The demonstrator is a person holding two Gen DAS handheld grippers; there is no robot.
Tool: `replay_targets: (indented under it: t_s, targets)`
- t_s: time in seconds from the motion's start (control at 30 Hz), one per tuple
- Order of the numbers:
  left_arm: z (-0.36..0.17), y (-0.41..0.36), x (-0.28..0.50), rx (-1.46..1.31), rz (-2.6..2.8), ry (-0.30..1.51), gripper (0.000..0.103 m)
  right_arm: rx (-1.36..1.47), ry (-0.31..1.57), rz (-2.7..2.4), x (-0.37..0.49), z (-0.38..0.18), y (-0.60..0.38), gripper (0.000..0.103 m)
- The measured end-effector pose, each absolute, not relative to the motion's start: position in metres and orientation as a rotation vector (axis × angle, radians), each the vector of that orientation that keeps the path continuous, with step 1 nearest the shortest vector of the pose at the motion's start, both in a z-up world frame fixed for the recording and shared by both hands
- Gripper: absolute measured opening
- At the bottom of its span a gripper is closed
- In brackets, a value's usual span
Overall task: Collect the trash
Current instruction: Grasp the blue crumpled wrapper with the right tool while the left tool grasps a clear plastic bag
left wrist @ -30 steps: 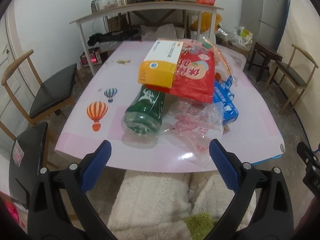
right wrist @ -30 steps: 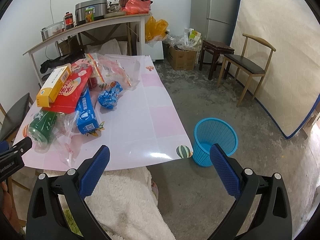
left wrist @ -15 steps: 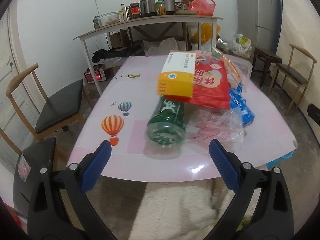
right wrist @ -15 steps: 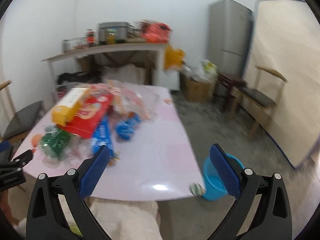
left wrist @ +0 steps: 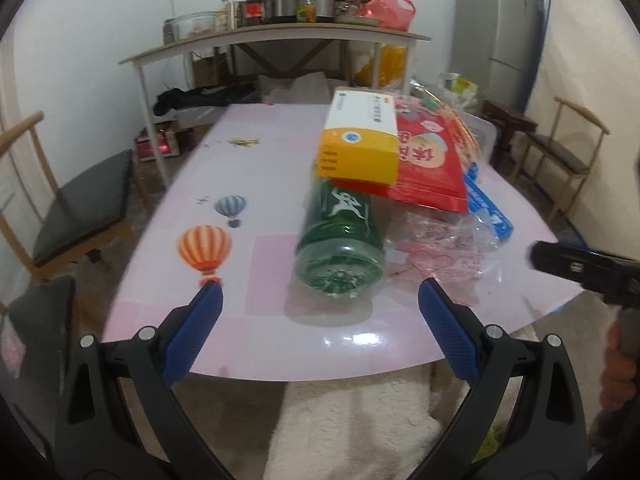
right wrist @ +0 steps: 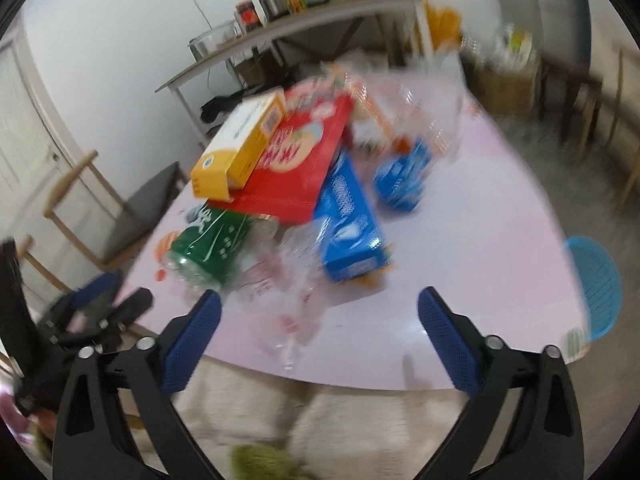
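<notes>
1. Both tongs, the left gripper (left wrist: 320, 312) and the right gripper (right wrist: 320, 316), are gaping, gripping nothing; the right's jaws have just been narrowing slightly.
2. The green bottle (left wrist: 340, 236) is lying nearest, under the yellow box (left wrist: 360, 140) and red packet (left wrist: 428, 168).
3. Nothing is collected yet; the blue bin (right wrist: 598, 284) is waiting right of the table (left wrist: 248, 184).

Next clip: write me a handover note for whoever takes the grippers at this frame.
Left gripper: open, empty, facing the green bottle lying on its side on the table.
Right gripper: open, empty, its jaws just closing slightly, over the clear plastic wrappers.
Pile: yellow box on red packet, blue packet beside.
Blue bin stands on the floor past the table edge.
Done: nothing binned that I can see. Left: all of it.
</notes>
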State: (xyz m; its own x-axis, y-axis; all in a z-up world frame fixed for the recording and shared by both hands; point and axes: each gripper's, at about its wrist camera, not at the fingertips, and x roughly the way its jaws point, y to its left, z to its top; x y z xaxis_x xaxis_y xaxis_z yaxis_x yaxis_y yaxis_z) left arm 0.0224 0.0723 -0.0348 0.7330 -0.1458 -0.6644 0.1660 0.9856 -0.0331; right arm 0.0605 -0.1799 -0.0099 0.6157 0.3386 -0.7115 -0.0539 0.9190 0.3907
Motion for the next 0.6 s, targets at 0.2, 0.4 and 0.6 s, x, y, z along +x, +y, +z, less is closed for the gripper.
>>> replay_targets:
  t_s: [0.2,0.4,0.6]
  targets:
    - [-0.053,0.070,0.022,-0.055,-0.342,0.727,0.094,0.500,0.980,0.302,0.083,-0.035,-0.178,0.080]
    - [-0.064,0.037,0.009,-0.011,-0.507,0.722,0.094,0.549,0.977,0.352,0.078,-0.035,-0.190,0.080]
    - [-0.057,-0.007,0.011,0.119,-0.596,0.708,0.094,0.564,0.919,0.346,0.069,-0.026,-0.216,0.080]
